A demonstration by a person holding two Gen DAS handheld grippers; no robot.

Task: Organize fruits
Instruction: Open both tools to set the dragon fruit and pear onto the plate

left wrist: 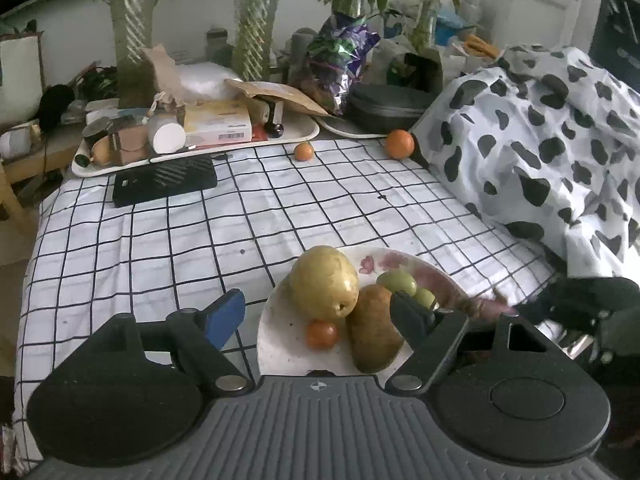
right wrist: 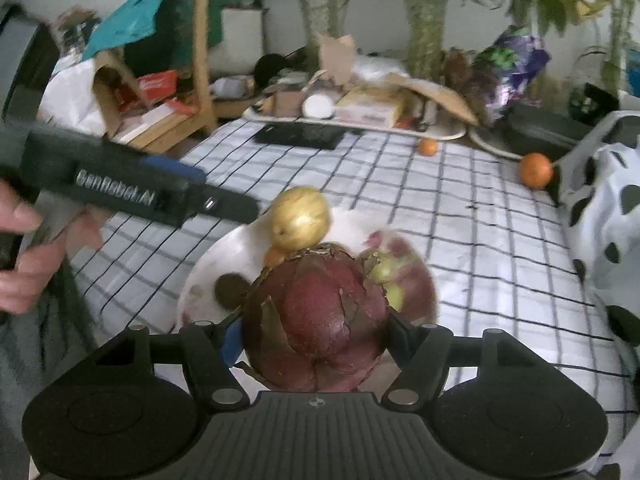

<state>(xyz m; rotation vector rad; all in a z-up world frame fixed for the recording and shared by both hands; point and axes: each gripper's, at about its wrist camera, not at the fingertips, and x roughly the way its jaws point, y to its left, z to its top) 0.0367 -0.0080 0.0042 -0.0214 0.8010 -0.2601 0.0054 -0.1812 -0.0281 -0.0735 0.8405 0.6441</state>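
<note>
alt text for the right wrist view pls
The right gripper clamps a large dark red dragon fruit just above a white floral plate holding a yellow pear. Two loose round oranges lie farther back on the black-and-white checked cloth.

A white cloth with a black grid (left wrist: pixel 160 240) is covering the table. At its far edge a long white tray (left wrist: pixel 120 166) is holding a yellow box (left wrist: pixel 218 122), a white cylinder (left wrist: pixel 166 138) and a torn brown paper bag (left wrist: pixel 276 94). A black flat device (left wrist: pixel 164 180) is lying just near of the tray. A crinkled purple foil bag (left wrist: pixel 340 56) is standing beside a black case (left wrist: pixel 384 106). At right a cow-spotted cloth (left wrist: pixel 540 136) is lying heaped. Leafy plants in glass vases (left wrist: pixel 132 40) are standing along the far wall.
</note>
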